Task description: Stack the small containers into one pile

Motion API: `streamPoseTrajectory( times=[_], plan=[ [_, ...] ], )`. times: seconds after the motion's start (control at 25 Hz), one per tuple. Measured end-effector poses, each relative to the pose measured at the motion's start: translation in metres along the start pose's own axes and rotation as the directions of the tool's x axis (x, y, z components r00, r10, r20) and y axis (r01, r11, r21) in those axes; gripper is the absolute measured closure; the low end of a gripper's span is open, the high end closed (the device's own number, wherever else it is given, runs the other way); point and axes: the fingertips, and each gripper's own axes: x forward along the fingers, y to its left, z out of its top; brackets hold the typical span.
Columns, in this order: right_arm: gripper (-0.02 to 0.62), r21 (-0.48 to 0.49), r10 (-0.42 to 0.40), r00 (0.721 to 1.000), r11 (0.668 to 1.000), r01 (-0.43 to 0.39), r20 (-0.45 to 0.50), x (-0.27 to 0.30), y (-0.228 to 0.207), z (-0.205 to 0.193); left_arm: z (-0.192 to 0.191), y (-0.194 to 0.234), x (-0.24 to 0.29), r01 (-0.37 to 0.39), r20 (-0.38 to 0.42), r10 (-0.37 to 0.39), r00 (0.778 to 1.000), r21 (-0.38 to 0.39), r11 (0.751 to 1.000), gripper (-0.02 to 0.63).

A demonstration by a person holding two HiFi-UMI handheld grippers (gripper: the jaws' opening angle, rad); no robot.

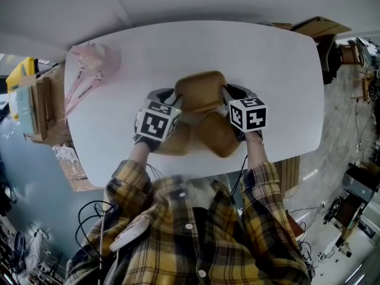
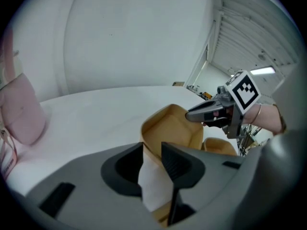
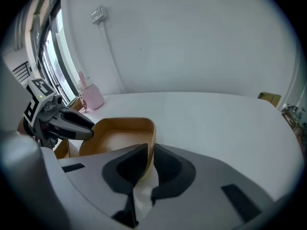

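White and oval, the bench (image 1: 285,70) carries a pink pouch (image 1: 89,70) at its far left corner and three tan paper containers in the middle, in front of a person in a checked shirt. The far container (image 1: 200,89) is pinched from both sides. The left hand-held gripper (image 2: 152,150) has its jaws closed on that container's left wall, and the right hand-held gripper (image 3: 149,155) has its jaws drawn narrow on the opposite rim. A second container (image 1: 177,140) and a third container (image 1: 218,134) lie side by side nearer the person, partly hidden under the marker cubes. The step in hand looks like the first pick-up, a two-sided grip on one container. Whether it has left the bench cannot be told. The next move probably calls for lifting it level, bringing it over one of the near containers, squaring the rims and lowering it in without crushing the thin walls.
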Motion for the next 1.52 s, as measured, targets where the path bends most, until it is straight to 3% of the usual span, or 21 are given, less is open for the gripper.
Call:
streamPoseTrajectory(
  times=[0.28,0.52,0.88,1.16,1.52],
  plan=[
    [0.563,0.102,-0.004,0.994,0.995,-0.007,0.110,-0.016,0.002,0.014,0.005,0.002,-0.005,0.002,0.022,-0.001,1.000,-0.050,0.999,0.516],
    [0.565,0.164,-0.015,0.986,0.986,-0.013,0.168,-0.041,0.003,0.021,0.016,-0.011,-0.020,0.001,0.053,0.001,0.999,-0.029,1.000,0.523],
    [0.565,0.240,-0.050,0.975,0.971,-0.003,0.215,-0.110,0.003,0.007,0.037,-0.056,-0.048,0.077,0.123,-0.077,0.989,0.005,0.997,0.531],
    [0.557,0.391,-0.077,0.975,0.920,-0.011,0.208,-0.148,0.015,-0.054,0.031,-0.091,-0.042,0.131,0.066,-0.137,0.988,0.097,0.987,0.545],
    [0.566,0.571,-0.057,0.984,0.820,-0.050,0.169,-0.158,0.036,-0.121,0.015,-0.119,-0.030,0.167,-0.042,-0.162,0.986,0.195,0.966,0.569]
  ],
)
